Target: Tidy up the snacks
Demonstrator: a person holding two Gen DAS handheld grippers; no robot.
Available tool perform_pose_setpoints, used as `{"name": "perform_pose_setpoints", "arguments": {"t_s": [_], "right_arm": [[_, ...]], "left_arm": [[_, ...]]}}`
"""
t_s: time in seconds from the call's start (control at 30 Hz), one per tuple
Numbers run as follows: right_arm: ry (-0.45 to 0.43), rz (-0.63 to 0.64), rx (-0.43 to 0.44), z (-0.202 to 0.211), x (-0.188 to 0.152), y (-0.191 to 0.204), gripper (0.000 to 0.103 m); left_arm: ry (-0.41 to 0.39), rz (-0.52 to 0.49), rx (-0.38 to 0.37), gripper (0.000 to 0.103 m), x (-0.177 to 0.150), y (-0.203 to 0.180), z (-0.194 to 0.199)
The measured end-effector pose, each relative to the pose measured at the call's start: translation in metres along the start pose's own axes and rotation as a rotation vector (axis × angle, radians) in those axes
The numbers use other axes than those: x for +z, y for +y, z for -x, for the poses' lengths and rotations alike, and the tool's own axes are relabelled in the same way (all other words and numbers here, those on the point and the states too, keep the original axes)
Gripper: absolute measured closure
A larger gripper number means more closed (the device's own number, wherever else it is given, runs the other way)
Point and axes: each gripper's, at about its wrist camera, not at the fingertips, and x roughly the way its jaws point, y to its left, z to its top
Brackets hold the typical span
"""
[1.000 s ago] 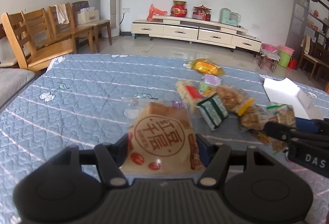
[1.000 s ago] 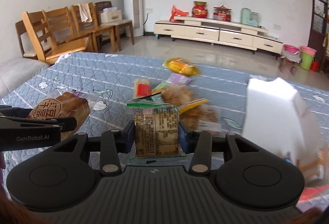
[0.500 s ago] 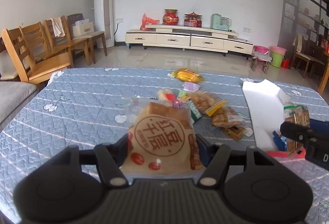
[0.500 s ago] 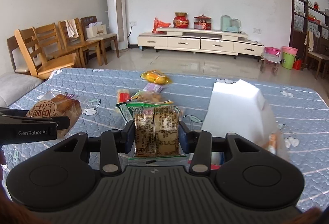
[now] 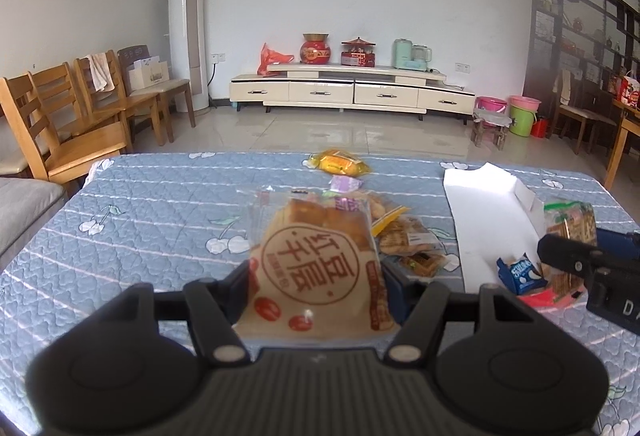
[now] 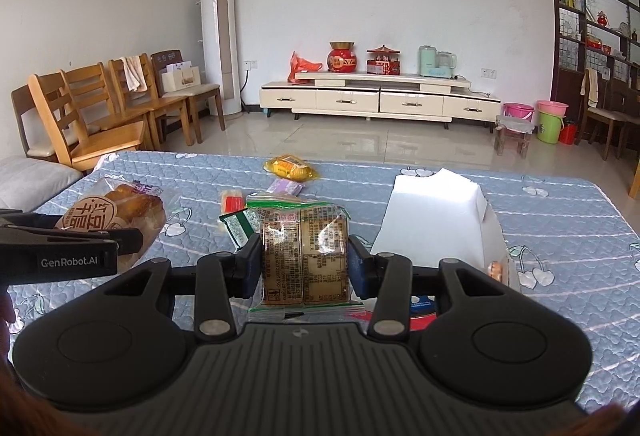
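My left gripper (image 5: pixel 318 272) is shut on a bread packet (image 5: pixel 320 264) with a round brown logo, held above the blue quilted table (image 5: pixel 160 204). My right gripper (image 6: pixel 306 256) is shut on a clear cracker packet (image 6: pixel 304 256) with a green zip edge, held just left of the white box (image 6: pixel 436 224). The left gripper with the bread packet also shows at the left of the right wrist view (image 6: pixel 116 220). The right gripper with the cracker packet shows at the right of the left wrist view (image 5: pixel 572 232). Several loose snacks (image 5: pixel 404 236) lie mid-table.
The open white box (image 5: pixel 492 216) holds a blue packet (image 5: pixel 520 272) and something red. A yellow packet (image 6: pixel 290 166) and a purple one (image 6: pixel 285 188) lie far on the table. Wooden chairs (image 6: pixel 92 120) stand beyond the left edge.
Both grippers have risen and drawn back from the snack pile, each keeping its packet. The white box has come nearer to the right gripper.
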Motion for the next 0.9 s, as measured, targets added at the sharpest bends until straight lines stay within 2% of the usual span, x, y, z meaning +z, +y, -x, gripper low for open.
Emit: {"name": "perform_pose_setpoints", "arguments": {"t_s": [0.33,0.9], "right_arm": [[-0.019,-0.003,-0.014,0.006,-0.002,-0.008,0.049],[-0.029,-0.018,-0.039,0.012,-0.003,0.000,0.049]], "left_arm": [[-0.007,-0.011,-0.022,0.038,0.000,-0.010,0.005],[-0.005,-0.033,-0.037,0.038,-0.001,-0.016,0.001]]}}
